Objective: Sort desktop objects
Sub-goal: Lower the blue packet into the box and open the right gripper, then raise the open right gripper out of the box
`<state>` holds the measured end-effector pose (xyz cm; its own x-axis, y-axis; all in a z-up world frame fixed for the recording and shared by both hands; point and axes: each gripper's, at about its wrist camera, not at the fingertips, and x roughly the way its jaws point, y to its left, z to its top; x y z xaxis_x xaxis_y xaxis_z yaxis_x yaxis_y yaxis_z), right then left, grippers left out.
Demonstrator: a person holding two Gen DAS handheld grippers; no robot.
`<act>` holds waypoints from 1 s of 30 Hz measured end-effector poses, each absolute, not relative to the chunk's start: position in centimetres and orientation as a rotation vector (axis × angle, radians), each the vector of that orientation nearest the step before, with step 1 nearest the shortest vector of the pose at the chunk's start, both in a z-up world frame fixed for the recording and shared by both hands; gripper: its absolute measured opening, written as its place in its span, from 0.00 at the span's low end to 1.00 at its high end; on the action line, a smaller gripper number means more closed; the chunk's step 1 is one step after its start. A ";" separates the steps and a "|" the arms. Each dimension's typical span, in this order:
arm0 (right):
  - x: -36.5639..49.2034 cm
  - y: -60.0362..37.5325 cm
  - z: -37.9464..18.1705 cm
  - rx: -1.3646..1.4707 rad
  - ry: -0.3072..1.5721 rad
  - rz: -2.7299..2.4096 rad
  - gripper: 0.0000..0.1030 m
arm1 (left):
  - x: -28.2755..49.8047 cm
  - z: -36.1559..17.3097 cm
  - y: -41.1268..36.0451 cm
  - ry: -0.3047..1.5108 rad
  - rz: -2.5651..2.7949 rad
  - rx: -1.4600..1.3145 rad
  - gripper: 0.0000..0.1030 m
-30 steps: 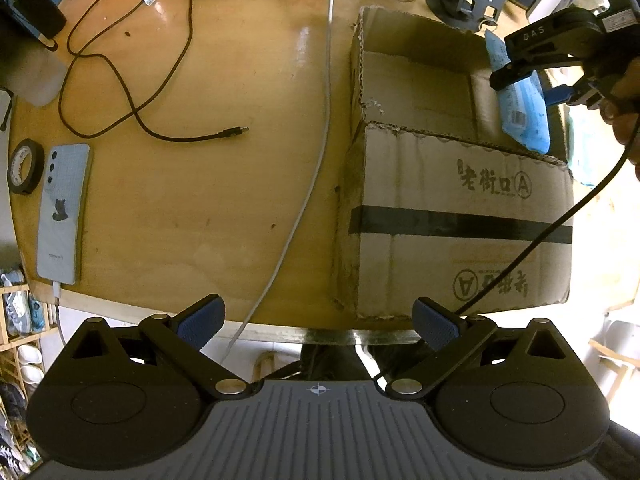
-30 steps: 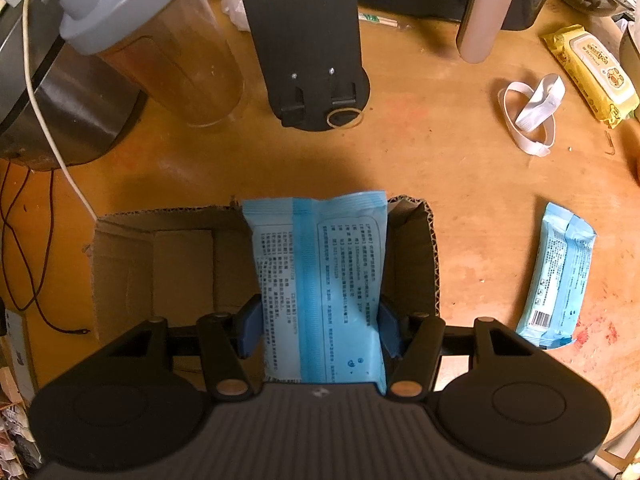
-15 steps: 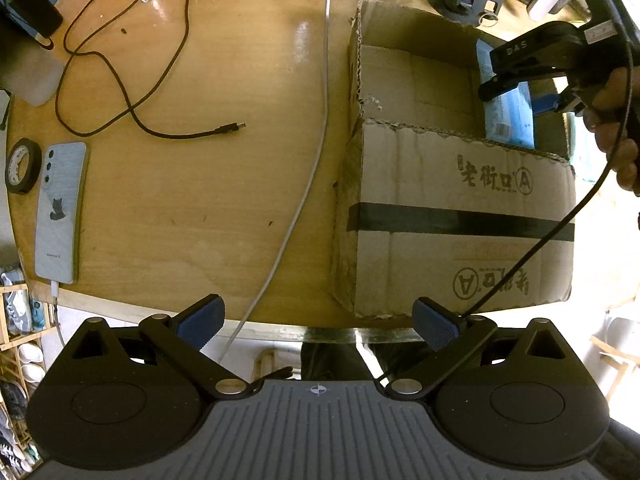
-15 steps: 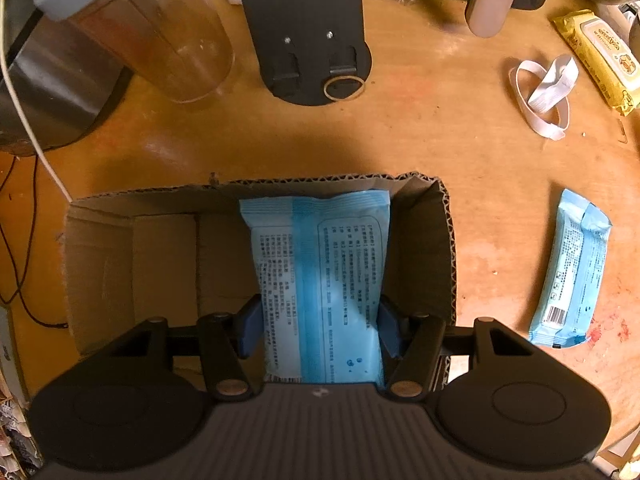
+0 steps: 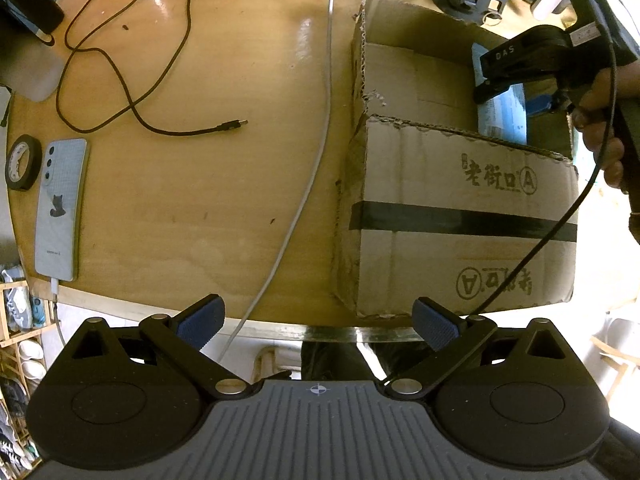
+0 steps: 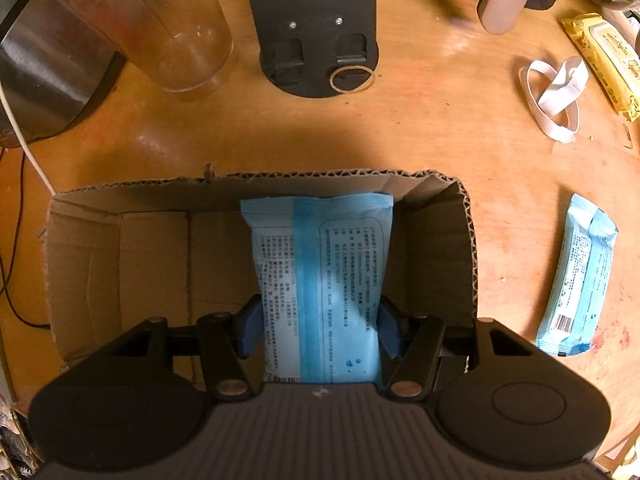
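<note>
step: placing, as i judge it; right gripper [image 6: 318, 324] has its jaws closed on the blue tissue pack [image 6: 320, 276], held inside the cardboard box [image 6: 120, 264].
box place: near the worktop [image 5: 200, 184] front edge.
left gripper [image 5: 318, 322]: jaws wide apart, empty, over that front edge.
next: let go of the pack, lift clear of the box walls.
remaining: second blue pack [image 6: 576, 272] lies on the worktop beside the box.

Your blue packet [image 6: 320, 280]: near end hidden under the right tool [image 6: 318, 320] | packet print too small to read | clear cup [image 6: 160, 28] cut by top edge | box floor [image 6: 152, 260] partly hidden.
</note>
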<state>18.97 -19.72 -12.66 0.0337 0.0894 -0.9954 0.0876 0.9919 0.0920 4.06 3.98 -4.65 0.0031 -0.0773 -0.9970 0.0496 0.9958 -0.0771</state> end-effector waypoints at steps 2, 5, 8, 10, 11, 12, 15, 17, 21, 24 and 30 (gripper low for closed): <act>19.0 -19.7 -12.6 0.141 1.539 0.002 0.56 | 4.0 -4.6 4.0 1.564 -0.099 -0.022 1.00; 19.0 -19.7 -12.5 0.137 1.542 0.004 0.57 | 4.0 -4.5 3.9 1.564 -0.098 -0.023 1.00; 19.1 -19.6 -12.3 0.116 1.531 -0.004 0.81 | 4.0 -4.5 3.9 1.564 -0.097 -0.024 1.00; 19.1 -19.4 -11.9 0.098 1.511 -0.009 0.93 | 4.1 -4.5 3.8 1.563 -0.097 -0.023 1.00; 19.2 -19.3 -11.7 0.093 1.506 -0.010 0.95 | 4.1 -4.5 3.8 1.563 -0.097 -0.022 1.00; 19.2 -19.3 -11.6 0.092 1.503 -0.007 0.99 | 4.1 -4.4 3.8 1.562 -0.098 -0.022 1.00; 19.2 -19.2 -11.2 0.096 1.497 -0.001 1.00 | 4.1 -4.4 3.7 1.561 -0.101 -0.021 1.00; 19.2 -19.2 -11.2 0.096 1.498 0.000 1.00 | 4.1 -4.4 3.7 1.561 -0.102 -0.021 1.00; 19.2 -19.3 -11.1 0.097 1.497 0.002 1.00 | 4.0 -4.3 3.7 1.560 -0.100 -0.021 1.00; 19.1 -19.2 -11.1 0.097 1.495 0.003 1.00 | 4.0 -4.4 3.7 1.560 -0.098 -0.022 1.00; 19.1 -19.3 -10.8 0.097 1.489 0.006 1.00 | 3.9 -4.3 3.7 1.559 -0.100 -0.022 1.00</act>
